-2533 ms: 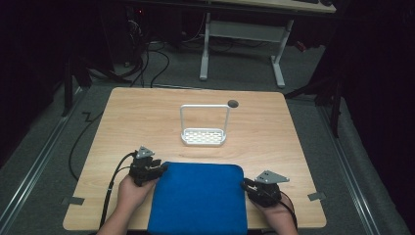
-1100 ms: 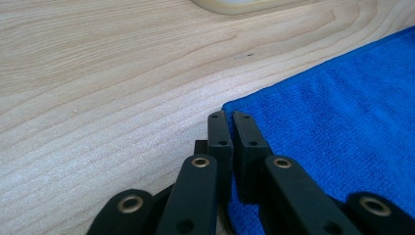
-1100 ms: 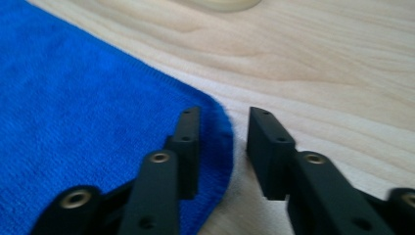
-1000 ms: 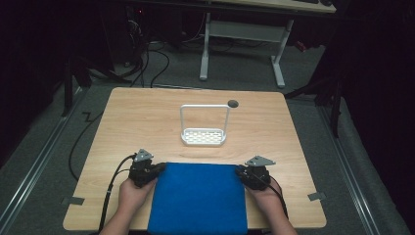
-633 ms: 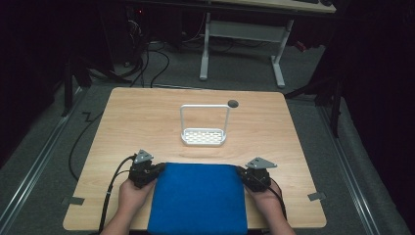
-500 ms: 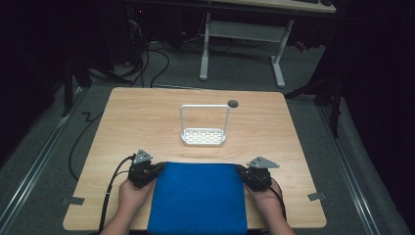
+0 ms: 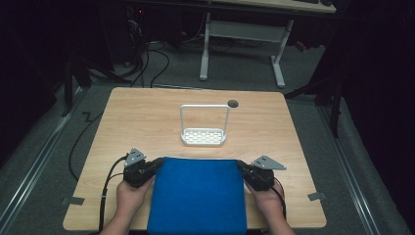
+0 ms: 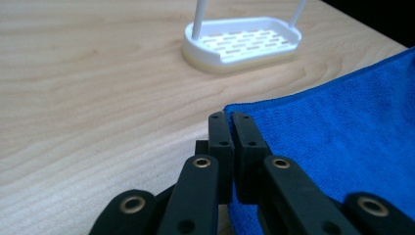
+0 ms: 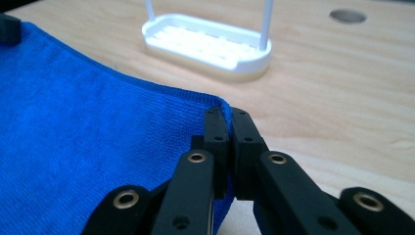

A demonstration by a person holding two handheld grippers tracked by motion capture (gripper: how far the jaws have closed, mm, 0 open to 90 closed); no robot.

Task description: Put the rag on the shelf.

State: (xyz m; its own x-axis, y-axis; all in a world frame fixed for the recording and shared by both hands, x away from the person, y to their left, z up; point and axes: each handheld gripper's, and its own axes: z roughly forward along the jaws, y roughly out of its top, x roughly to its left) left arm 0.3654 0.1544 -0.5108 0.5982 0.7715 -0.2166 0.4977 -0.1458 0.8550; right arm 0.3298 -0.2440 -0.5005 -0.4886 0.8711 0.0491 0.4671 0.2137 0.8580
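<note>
A blue cloth (image 7: 198, 196) lies flat on the near half of the wooden table (image 7: 147, 117). My left gripper (image 7: 159, 162) is at the cloth's far left corner. In the left gripper view its jaws (image 8: 230, 117) are pressed together with the cloth (image 8: 342, 137) corner pinched between them. My right gripper (image 7: 241, 166) sits at the far right corner. In the right gripper view it (image 9: 226, 113) is shut too, with the hem of the cloth (image 9: 88, 127) peeking out between the tips. Both hands rest low on the table.
A white slotted rack with a tall wire loop (image 7: 204, 136) stands just beyond the cloth at the table's middle, also seen as the rack (image 8: 242, 44) and the rack (image 9: 205, 44). A dark round hole (image 7: 233, 103) marks the far side. Dark floor, cables and a desk frame lie beyond.
The right gripper slid in from the right to the cloth's far right corner and shut on it. The left gripper and the cloth have stayed put.
</note>
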